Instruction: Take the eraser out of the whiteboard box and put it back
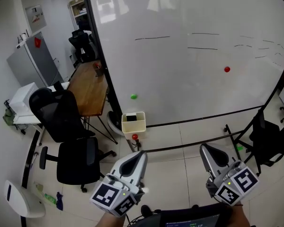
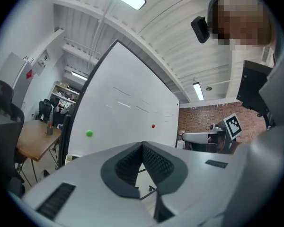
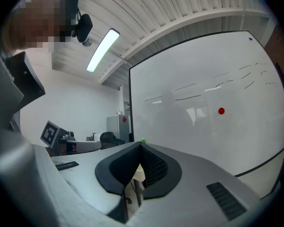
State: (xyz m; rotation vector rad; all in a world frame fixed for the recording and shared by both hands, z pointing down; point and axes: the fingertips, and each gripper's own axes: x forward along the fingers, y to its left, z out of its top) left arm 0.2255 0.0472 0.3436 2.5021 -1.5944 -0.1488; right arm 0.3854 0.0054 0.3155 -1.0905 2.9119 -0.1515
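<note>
A cream box (image 1: 134, 122) hangs at the lower left corner of the big whiteboard (image 1: 189, 56), and a dark eraser (image 1: 130, 118) shows inside it. My left gripper (image 1: 142, 152) points level at the board, below and just right of the box and well short of it. Its jaws meet at the tip with nothing between them (image 2: 143, 144). Further right, my right gripper (image 1: 203, 147) is also shut and empty (image 3: 141, 144). Neither gripper touches the box.
A green magnet (image 1: 133, 97) and a red magnet (image 1: 226, 69) stick to the board. A red object (image 1: 135, 136) sits under the box. At left stand a black office chair (image 1: 68, 126) and a wooden table (image 1: 87, 86). The board's stand legs (image 1: 236, 136) and another chair (image 1: 270, 141) are at right.
</note>
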